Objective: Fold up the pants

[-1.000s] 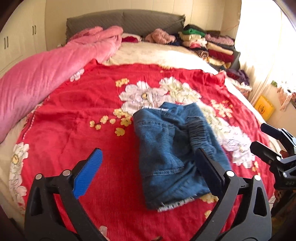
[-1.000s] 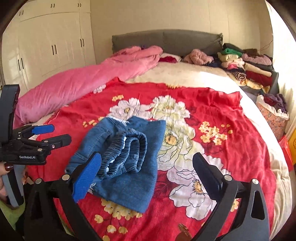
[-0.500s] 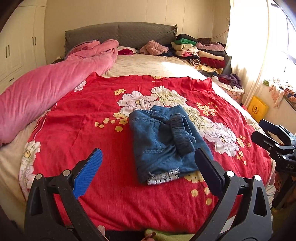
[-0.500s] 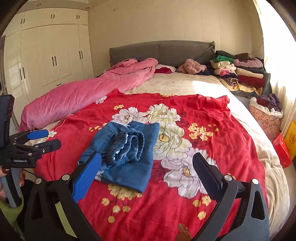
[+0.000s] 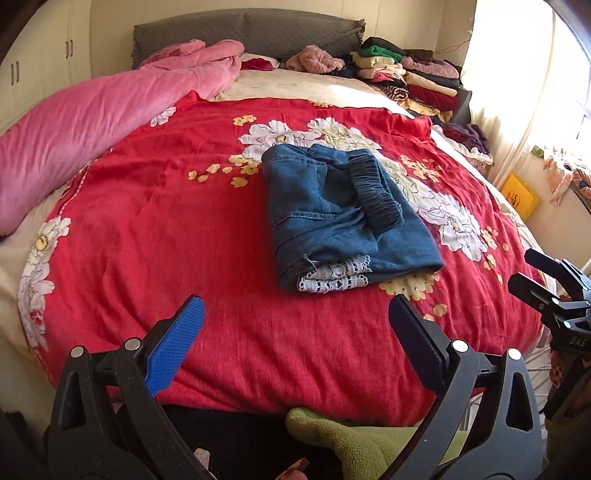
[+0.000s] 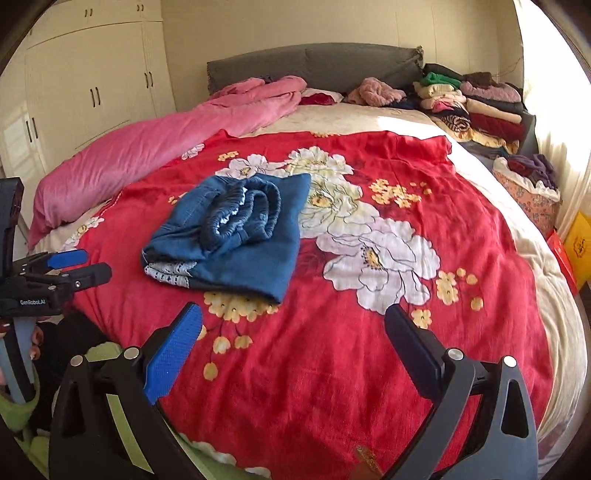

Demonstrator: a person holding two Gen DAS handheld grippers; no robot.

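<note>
Blue denim pants (image 5: 332, 214) lie folded into a compact bundle on the red flowered blanket (image 5: 166, 229), elastic waistband on top and a white lace hem at the near edge. The right wrist view shows the same pants (image 6: 236, 236) left of centre. My left gripper (image 5: 295, 325) is open and empty, held back over the bed's near edge, well short of the pants. My right gripper (image 6: 291, 328) is also open and empty, near the bed's front. Each gripper shows in the other's view: the right gripper (image 5: 532, 273) at the right, the left gripper (image 6: 79, 264) at the left.
A pink duvet (image 5: 92, 118) runs along the bed's left side. Stacked folded clothes (image 5: 410, 77) sit at the head on the right, beside a grey headboard (image 5: 243, 29). A basket of clothes (image 6: 528, 188) and a yellow box (image 6: 578, 240) stand right of the bed. White wardrobes (image 6: 85, 88) line the left wall.
Both grippers have drawn back from the pants toward the bed's near edge, still open. The folded pants lie where they were.
</note>
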